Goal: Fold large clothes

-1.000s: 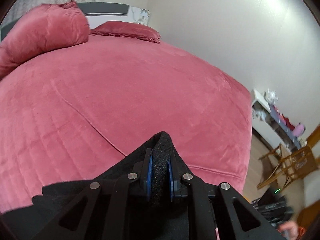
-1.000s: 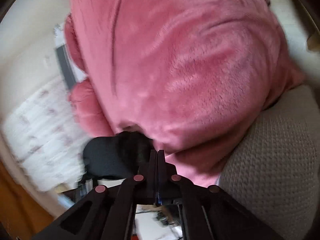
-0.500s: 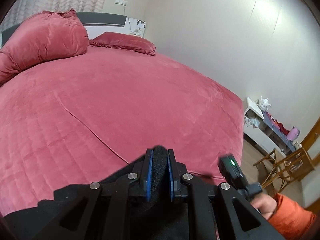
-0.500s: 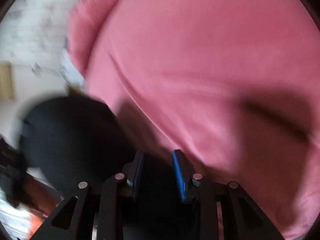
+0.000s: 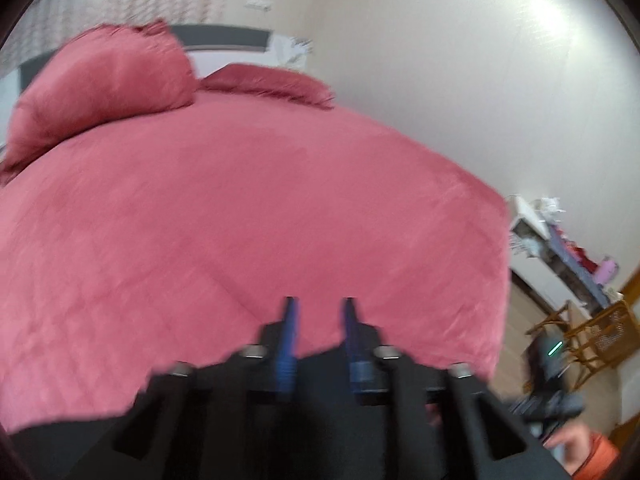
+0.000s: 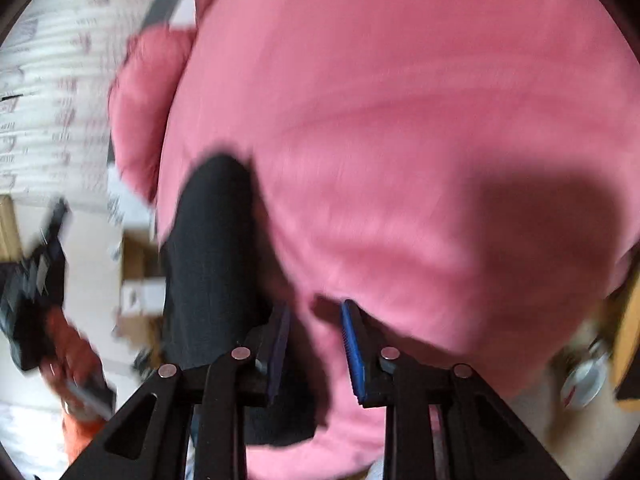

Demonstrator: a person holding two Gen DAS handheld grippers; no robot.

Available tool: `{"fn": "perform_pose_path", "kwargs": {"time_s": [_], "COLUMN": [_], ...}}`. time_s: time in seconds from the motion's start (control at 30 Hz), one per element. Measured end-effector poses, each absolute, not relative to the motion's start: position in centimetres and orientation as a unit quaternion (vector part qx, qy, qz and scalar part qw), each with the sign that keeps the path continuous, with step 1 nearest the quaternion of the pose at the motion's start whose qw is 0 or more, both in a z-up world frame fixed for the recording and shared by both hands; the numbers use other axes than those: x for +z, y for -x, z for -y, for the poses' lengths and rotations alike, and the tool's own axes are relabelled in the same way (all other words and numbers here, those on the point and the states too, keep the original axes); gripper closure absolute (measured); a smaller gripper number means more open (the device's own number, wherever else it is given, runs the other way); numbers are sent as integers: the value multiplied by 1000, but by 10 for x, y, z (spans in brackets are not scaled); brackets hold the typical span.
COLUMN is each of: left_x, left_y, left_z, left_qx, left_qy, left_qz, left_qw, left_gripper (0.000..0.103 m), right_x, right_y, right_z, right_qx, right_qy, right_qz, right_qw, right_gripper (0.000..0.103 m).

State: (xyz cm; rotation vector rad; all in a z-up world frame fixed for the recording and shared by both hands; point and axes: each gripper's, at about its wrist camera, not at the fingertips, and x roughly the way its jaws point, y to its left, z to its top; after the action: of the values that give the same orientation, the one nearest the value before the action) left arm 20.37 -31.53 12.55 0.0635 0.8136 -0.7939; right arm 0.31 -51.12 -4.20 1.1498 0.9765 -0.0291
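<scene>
Both claws agape; black garment [image 6: 212, 264] left of right gripper [image 6: 314, 320].

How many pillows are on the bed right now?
2. A big plump pillow sits at the head of the bed on the left; a flatter pillow lies to its right, nearer the wall. Others may be out of view.

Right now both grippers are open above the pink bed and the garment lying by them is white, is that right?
Not quite: the garment is black, not white, as the right wrist view shows. The rest holds: the left gripper and the right gripper both stand open over the pink bed.
</scene>
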Motion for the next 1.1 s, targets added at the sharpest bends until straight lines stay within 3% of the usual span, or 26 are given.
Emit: {"fn": "perform_pose_path", "kwargs": {"time_s": [0.03, 0.1, 0.17, 0.2, 0.3, 0.33, 0.37, 0.4, 0.43, 0.57, 0.67, 0.7, 0.77, 0.83, 0.97, 1.1], "left_x": [116, 99, 78, 65, 31, 23, 15, 9, 7, 3, -5, -6, -4, -5, -7, -1], "left_y": [-199, -188, -176, -168, -149, -144, -139, -136, -134, -142, -147, -147, -144, -145, -138, -123], "left_z": [299, 271, 241, 224, 191, 185, 178, 173, 170, 181, 190, 190, 190, 189, 180, 170], "left_qx": [-362, -339, -312, -293, -255, -247, -243, -243, -244, -264, -256, -255, -260, -267, -274, -277], "left_qy": [-24, -12, 0, 6, 13, 13, 16, 27, 37, 49, 38, 39, 38, 34, 34, 32], "left_qz": [-393, -404, -424, -438, -479, -489, -499, -505, -506, -514, -523, -525, -521, -518, -506, -498], "left_qw": [845, 850, 850, 850, 840, 836, 831, 828, 827, 815, 812, 811, 812, 812, 817, 821], "left_gripper": [49, 48, 48, 48, 48, 48, 48, 48, 48, 34, 32, 32, 31, 31, 31, 31], "right_x": [-35, -24, -24, -28, -49, -57, -63, -61, -55, 18, 34, 26, 6, -3, 21, 47], "right_y": [-2, -7, -22, -24, -42, -43, -47, -57, -63, -92, -127, -141, -149, -139, -88, -36], "right_z": [517, 523, 522, 519, 495, 489, 481, 472, 469, 488, 494, 489, 484, 489, 504, 471], "right_qx": [-20, 2, 52, 68, 86, 92, 102, 119, 120, 125, 93, 78, 52, 14, -111, -58], "right_qy": [-518, -520, -547, -554, -556, -555, -552, -540, -522, -422, -339, -292, -233, -245, -279, -275], "right_qz": [-425, -390, -377, -380, -421, -438, -456, -468, -475, -438, -456, -478, -503, -491, -412, -360], "right_qw": [742, 760, 746, 737, 711, 701, 691, 690, 698, 784, 817, 825, 831, 836, 860, 890], "right_gripper": [63, 52, 35, 31, 31, 35, 47, 79, 85, 90, 89, 86, 69, 41, 40, 40]}}
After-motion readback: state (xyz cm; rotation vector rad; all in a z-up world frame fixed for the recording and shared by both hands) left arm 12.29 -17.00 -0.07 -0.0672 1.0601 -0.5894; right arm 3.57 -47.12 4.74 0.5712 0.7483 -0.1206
